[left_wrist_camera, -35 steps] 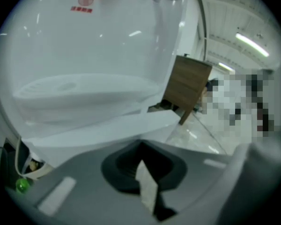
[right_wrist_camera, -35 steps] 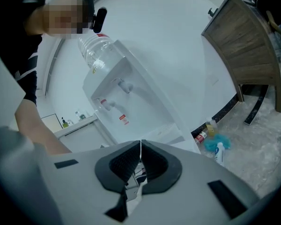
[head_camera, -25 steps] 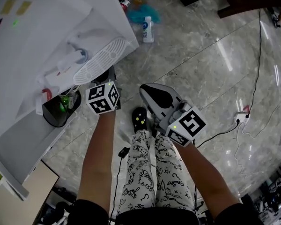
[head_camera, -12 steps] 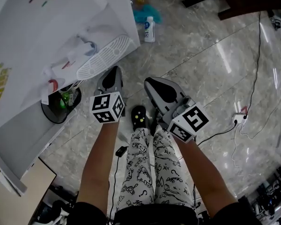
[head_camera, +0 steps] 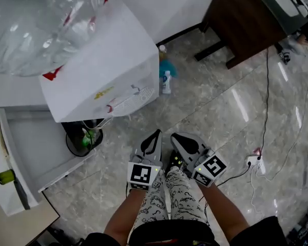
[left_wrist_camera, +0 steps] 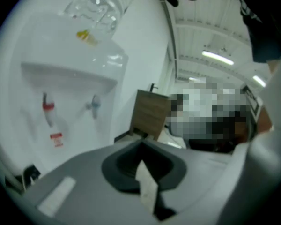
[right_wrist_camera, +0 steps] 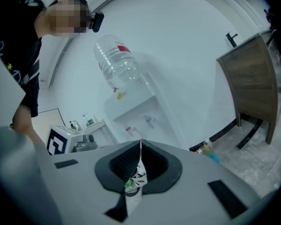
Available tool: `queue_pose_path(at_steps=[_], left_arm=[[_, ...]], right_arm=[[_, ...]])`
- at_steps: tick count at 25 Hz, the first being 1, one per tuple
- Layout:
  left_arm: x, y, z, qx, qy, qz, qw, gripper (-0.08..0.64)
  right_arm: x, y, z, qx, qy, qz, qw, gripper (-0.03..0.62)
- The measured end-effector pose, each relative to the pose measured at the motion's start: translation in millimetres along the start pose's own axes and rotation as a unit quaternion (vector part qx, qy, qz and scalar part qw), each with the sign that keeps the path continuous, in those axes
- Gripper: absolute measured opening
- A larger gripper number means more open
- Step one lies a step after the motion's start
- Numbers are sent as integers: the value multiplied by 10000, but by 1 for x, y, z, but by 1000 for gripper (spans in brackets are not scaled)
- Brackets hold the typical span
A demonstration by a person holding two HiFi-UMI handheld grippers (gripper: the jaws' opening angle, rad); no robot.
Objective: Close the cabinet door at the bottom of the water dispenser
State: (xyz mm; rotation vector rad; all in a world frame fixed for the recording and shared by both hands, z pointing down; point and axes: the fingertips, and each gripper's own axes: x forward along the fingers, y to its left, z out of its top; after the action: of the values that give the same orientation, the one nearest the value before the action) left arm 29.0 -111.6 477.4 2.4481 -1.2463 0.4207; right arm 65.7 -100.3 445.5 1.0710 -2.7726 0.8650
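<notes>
Water dispenser (head_camera: pixel 105 78), white, clear bottle (head_camera: pixel 36 19) on top, seen from above. Cabinet door (head_camera: pixel 41 150) at dispenser's base wide open, jutting out in front of dispenser. Black round container (head_camera: pixel 82 137) just under dispenser's front edge. Left gripper (head_camera: pixel 155 137) and right gripper (head_camera: pixel 177 139) side by side in front of dispenser, apart from door, touching nothing. Both jaw pairs pressed together, nothing between them.

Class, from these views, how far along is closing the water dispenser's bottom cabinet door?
Done: unconfirmed; the lower front of the water dispenser, where the door sits, is hidden in every view. In hand: nothing; the left gripper and right gripper are shut, empty, apart from the dispenser. Left: verifying the door is shut.
</notes>
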Motion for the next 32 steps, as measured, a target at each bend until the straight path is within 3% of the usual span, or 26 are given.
queue_pose_path(at_steps=[4,7,11,15,19,25,32], left_arm=[[-59,-34,70,534,-381,-227,9976,-2],[-108,-41,111,577,-342,-2,9977,-2],[-152,-44,165,319,-695,330,9965,-2],[-175,-44,205,520,-912,436,9935,-2],[-193,-56,211,610,-866,490,9932,-2],[-207,-60,202,649,-696,592,9937,-2],[-211,-58,198,601,-836,671,9924,-2]], right_arm=[[-32,46,57,-103,-325,-73,9994,17],[-54,93,107,-51,-744,205,9970,17],[-80,133,147,-294,-854,399,9951,17],[-86,160,181,-429,-1035,809,9904,17],[-100,175,191,-429,-1068,1009,9882,17],[-104,177,177,-100,-845,866,9926,17],[-105,178,166,-292,-627,863,9939,17]])
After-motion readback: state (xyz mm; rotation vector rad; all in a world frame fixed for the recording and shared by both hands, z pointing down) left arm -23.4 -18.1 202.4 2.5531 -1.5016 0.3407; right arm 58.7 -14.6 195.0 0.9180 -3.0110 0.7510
